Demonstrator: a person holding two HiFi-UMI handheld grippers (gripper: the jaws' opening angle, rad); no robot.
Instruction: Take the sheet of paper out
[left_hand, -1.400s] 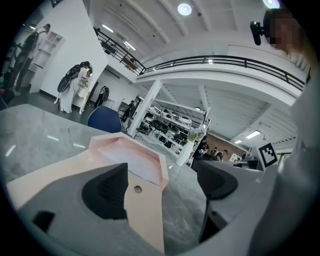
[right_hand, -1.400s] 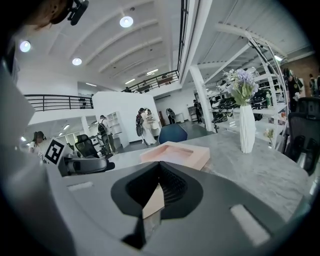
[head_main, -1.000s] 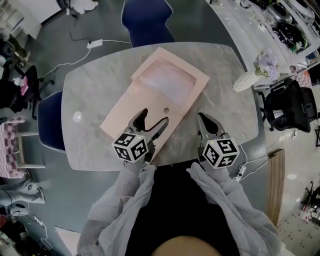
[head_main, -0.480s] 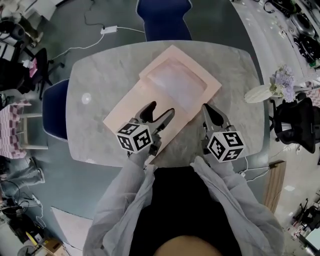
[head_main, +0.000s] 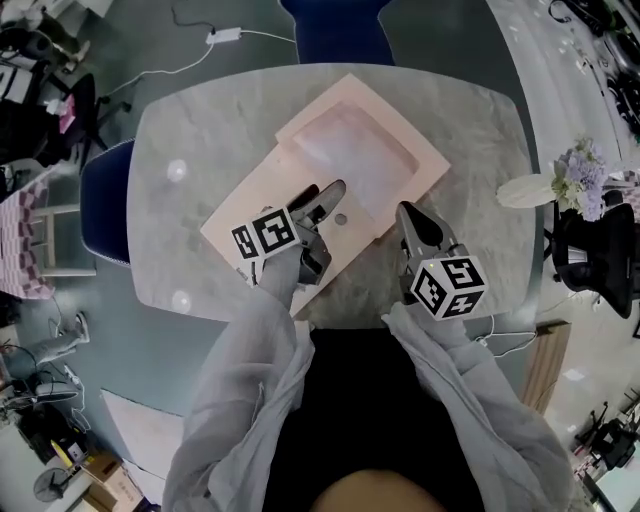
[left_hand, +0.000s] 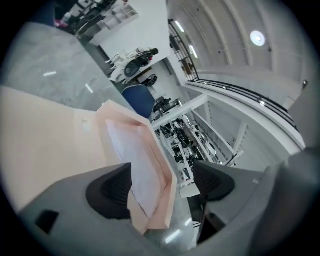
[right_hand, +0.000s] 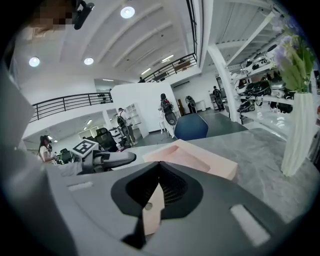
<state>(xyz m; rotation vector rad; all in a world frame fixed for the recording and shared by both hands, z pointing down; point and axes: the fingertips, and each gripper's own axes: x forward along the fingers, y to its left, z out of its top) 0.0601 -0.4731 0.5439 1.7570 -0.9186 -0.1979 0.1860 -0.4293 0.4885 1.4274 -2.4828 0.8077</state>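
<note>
Though flat, pink envelope (head_main: 262, 206) on marbled table (head_main: 190, 130)

Two grippers (head_main: 325, 195) (head_main: 406, 212); one envelope (head_main: 255, 215); perhaps one sheet (head_main: 350, 160)

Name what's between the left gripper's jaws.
The pink envelope's open end, white sheet inside, per the left gripper view. The left gripper's jaws just closed slightly yet stand apart.

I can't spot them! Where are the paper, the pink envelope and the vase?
sheet of paper (head_main: 350, 165), head view, middle of the pale sheet in the open envelope
pink envelope (head_main: 250, 215), head view, its bare lower-left part
white vase (head_main: 522, 190), head view, middle of its body
</note>
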